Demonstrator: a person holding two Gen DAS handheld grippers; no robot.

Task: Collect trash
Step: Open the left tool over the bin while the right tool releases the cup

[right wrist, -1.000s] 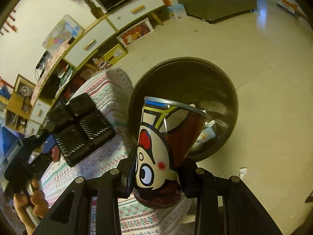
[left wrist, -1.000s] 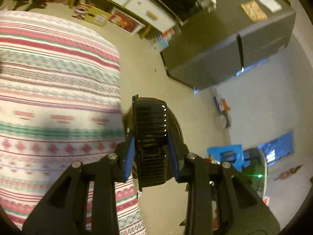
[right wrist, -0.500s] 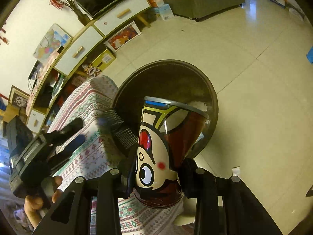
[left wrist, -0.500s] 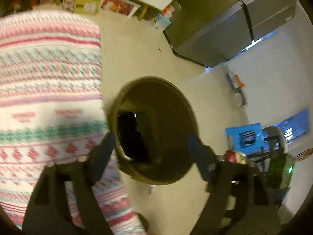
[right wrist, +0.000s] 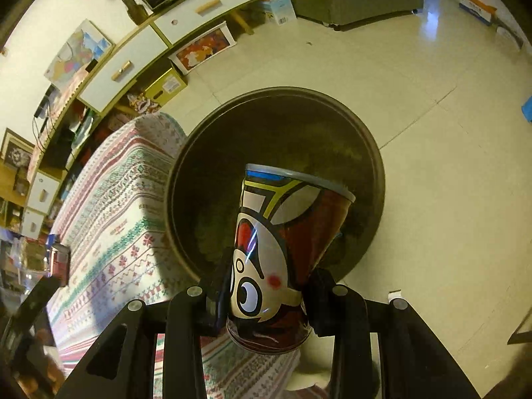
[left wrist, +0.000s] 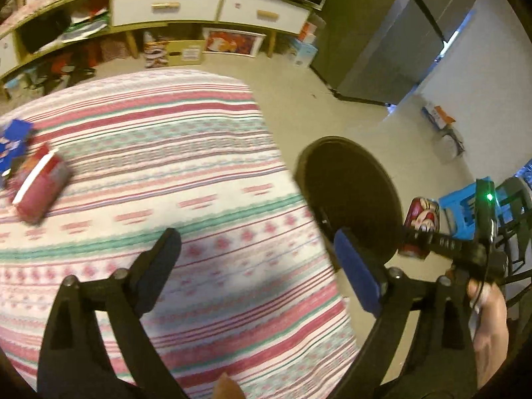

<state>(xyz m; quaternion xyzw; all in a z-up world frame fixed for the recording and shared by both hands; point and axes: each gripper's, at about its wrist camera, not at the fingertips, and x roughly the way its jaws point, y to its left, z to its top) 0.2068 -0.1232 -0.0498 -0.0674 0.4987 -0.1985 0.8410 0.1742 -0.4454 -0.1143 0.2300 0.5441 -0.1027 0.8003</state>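
Note:
My right gripper point(right wrist: 266, 286) is shut on a printed paper cup point(right wrist: 282, 246) with a cartoon face, held over the near rim of the round dark trash bin point(right wrist: 372, 153). The cup point(left wrist: 420, 219) and the bin point(left wrist: 349, 199) also show in the left wrist view, off the table's right edge. My left gripper point(left wrist: 256, 259) is open and empty above the striped tablecloth point(left wrist: 166, 173). A red packet point(left wrist: 40, 189) and a blue wrapper point(left wrist: 15, 146) lie at the table's far left.
A low white cabinet point(left wrist: 199, 10) with boxes under it lines the back wall. A grey fridge point(left wrist: 392, 43) stands at the right. A blue stool point(left wrist: 465, 209) stands beyond the bin. The floor point(right wrist: 449, 133) is pale tile.
My left gripper opened and let the black plastic tray drop into the bin, then swung back left over the table. My right gripper moved the cup closer over the bin.

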